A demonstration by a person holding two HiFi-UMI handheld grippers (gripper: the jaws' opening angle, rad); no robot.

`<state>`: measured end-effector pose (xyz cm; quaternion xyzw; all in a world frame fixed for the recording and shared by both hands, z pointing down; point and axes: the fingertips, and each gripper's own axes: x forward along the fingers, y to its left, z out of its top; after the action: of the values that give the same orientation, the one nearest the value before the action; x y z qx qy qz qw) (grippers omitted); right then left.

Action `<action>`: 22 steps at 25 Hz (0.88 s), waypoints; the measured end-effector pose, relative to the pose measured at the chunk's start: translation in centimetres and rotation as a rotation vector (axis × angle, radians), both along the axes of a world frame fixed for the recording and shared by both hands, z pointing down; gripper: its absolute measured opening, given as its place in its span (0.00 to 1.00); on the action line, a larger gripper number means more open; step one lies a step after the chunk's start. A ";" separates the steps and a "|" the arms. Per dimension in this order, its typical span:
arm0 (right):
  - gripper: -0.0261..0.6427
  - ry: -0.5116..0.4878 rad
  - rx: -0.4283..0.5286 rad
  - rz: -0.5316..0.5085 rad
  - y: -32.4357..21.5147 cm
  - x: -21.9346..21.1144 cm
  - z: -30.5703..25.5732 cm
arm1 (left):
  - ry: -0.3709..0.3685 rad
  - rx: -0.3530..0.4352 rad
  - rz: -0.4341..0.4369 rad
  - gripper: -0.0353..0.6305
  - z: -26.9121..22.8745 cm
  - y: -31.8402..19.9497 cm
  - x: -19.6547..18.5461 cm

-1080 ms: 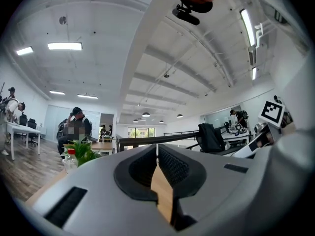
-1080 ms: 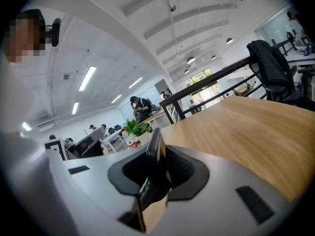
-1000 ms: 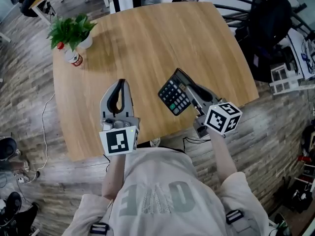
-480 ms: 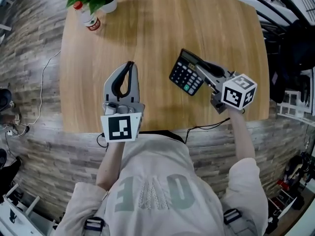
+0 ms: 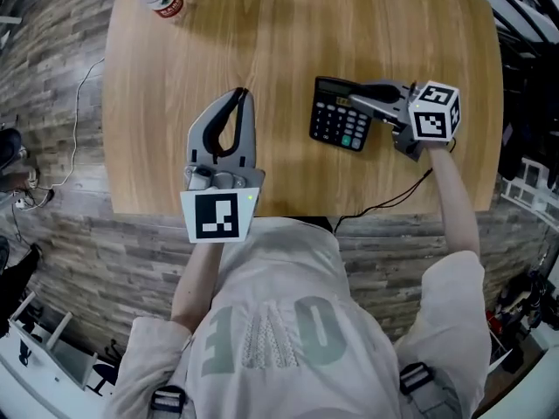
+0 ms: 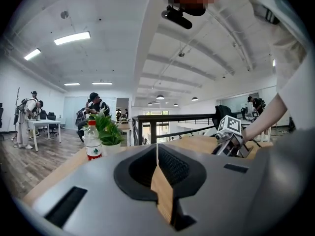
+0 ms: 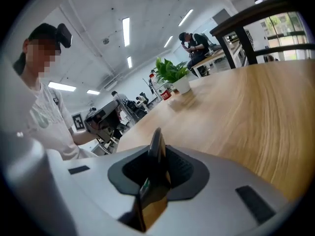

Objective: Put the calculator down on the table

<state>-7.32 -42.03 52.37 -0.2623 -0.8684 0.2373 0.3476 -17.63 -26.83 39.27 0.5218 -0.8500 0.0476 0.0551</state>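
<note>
A black calculator with grey and green keys lies nearly flat, low over the wooden table; whether it rests on the wood I cannot tell. My right gripper reaches in from the right and is shut on its right edge. In the right gripper view the calculator shows edge-on between the jaws. My left gripper hovers over the table's near left part, shut and empty, a hand's width left of the calculator. Its closed tips meet in the left gripper view, with the right gripper beyond.
A red-capped bottle and a potted plant stand at the table's far left corner. The table's near edge runs just in front of both grippers, with a black cable hanging below it. People work at desks in the background.
The right gripper swung down and turned to point left, bringing the calculator from a steep tilt to nearly flat over the table. The left gripper sank slightly.
</note>
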 end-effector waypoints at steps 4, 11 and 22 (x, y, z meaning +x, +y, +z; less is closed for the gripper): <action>0.17 0.010 -0.078 -0.009 -0.2 -0.6 1.2 | 0.007 -0.010 -0.006 0.08 0.4 0.3 -0.1; 0.17 0.028 0.040 -0.069 -0.4 -0.9 3.2 | 0.023 -0.040 0.006 0.08 1.9 0.9 0.3; 0.25 0.033 0.229 -0.077 -1.1 -1.1 4.5 | 0.006 -0.040 0.030 0.08 1.7 1.0 0.5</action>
<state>-8.39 -43.15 56.86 -0.2499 -0.8733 0.1273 0.3984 -17.13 -25.87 40.95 0.5334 -0.8408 0.0638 0.0673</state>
